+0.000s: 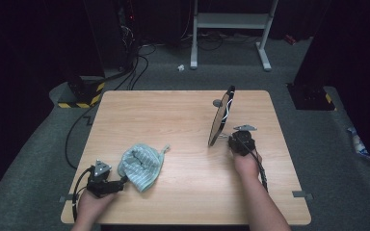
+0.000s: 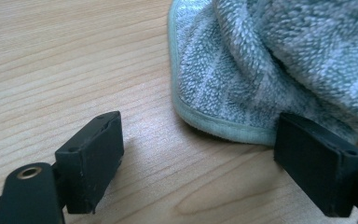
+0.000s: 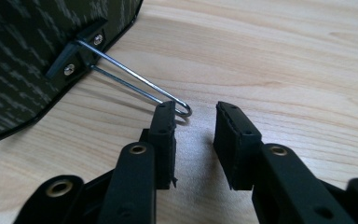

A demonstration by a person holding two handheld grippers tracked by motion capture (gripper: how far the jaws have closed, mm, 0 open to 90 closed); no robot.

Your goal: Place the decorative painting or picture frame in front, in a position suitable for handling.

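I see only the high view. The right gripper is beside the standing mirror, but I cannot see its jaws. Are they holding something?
Observer: No. In the right gripper view the right gripper is open, and the mirror's wire stand ends at one jaw tip, outside the gap.
Operator: And what is on the back of the mirror?
Observer: The mirror has a dark patterned back, and the wire is fixed there by a small screwed bracket.
Operator: Does the left gripper hold the cloth?
Observer: No. The left gripper is open; the cloth lies on the table with its hemmed edge just ahead of the jaws.
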